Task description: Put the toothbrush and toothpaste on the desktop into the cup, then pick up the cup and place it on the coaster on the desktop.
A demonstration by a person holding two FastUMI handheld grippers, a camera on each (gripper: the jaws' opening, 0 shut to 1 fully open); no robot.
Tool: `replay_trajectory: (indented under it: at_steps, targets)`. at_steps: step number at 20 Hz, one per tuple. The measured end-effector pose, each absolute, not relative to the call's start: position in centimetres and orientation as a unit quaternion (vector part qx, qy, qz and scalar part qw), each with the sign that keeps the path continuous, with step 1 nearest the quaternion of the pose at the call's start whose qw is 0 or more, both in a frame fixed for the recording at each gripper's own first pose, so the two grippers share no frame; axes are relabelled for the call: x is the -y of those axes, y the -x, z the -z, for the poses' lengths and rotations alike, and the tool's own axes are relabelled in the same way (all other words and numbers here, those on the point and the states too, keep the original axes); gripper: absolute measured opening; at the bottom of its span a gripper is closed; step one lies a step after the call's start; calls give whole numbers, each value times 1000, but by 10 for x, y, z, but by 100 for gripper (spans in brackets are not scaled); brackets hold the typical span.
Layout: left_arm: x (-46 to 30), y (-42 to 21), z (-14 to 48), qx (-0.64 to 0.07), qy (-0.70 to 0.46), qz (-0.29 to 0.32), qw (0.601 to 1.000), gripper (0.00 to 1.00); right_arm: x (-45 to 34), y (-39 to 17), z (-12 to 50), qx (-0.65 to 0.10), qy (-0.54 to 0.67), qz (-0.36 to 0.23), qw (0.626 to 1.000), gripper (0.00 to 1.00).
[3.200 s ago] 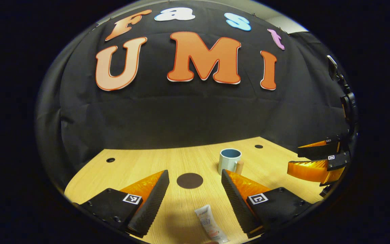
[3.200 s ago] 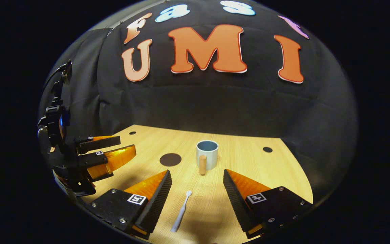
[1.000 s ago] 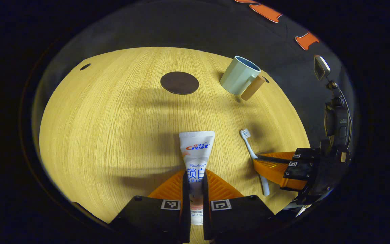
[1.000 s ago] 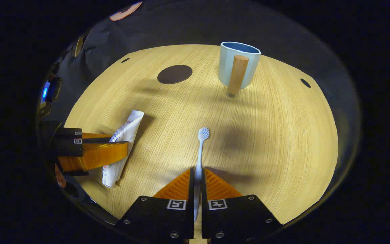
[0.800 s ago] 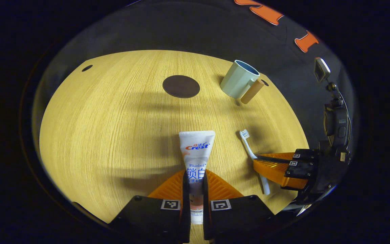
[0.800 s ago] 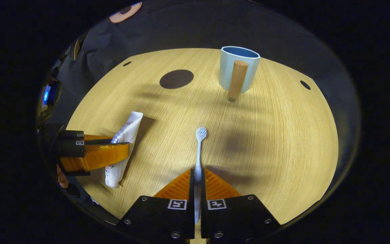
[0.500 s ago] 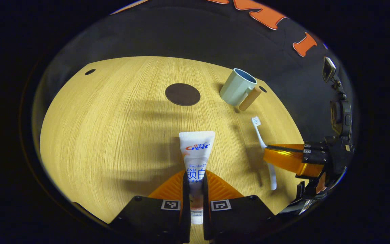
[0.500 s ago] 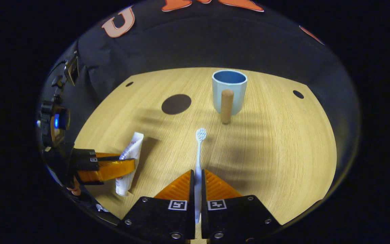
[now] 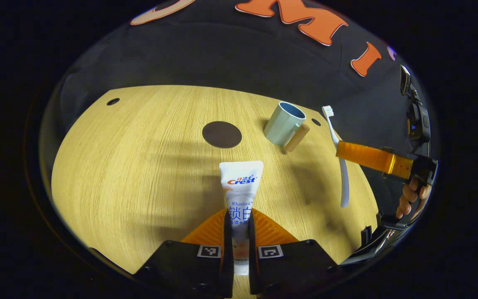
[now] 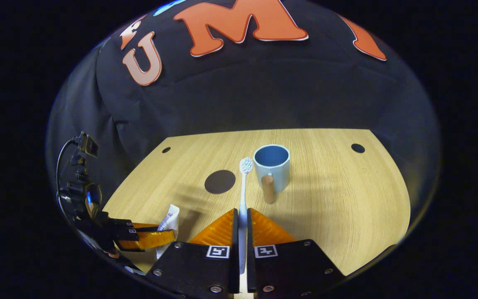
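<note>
Right gripper view: right tongs (image 10: pixel 242 226) level, toothbrush (image 10: pixel 243 182) clamped, bristles forward.

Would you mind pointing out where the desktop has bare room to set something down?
The widest bare patch of the desktop lies left of the coaster and the toothpaste. In the right gripper view, another lies right of the cup. It is crowded between coaster and cup, where the held toothbrush points.

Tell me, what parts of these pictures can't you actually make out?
- Toothpaste cap end: left gripper view, hidden between the left gripper's fingers.
- Toothbrush handle end: right gripper view, hidden inside the right gripper.
- Cup bottom inside: both views, too shadowed to tell.
</note>
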State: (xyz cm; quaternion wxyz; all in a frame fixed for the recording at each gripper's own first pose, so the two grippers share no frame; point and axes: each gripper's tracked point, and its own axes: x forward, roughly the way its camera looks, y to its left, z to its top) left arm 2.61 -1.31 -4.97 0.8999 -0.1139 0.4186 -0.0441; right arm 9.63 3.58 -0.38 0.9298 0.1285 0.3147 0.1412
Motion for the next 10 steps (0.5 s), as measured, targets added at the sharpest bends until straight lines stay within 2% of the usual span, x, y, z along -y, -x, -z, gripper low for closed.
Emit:
replay_trajectory:
  at_steps: [10]
  targets:
    - [-4,-29,16,-356,102,13,929,19,-19,-166,-56,-162,-120,-123,972,7]
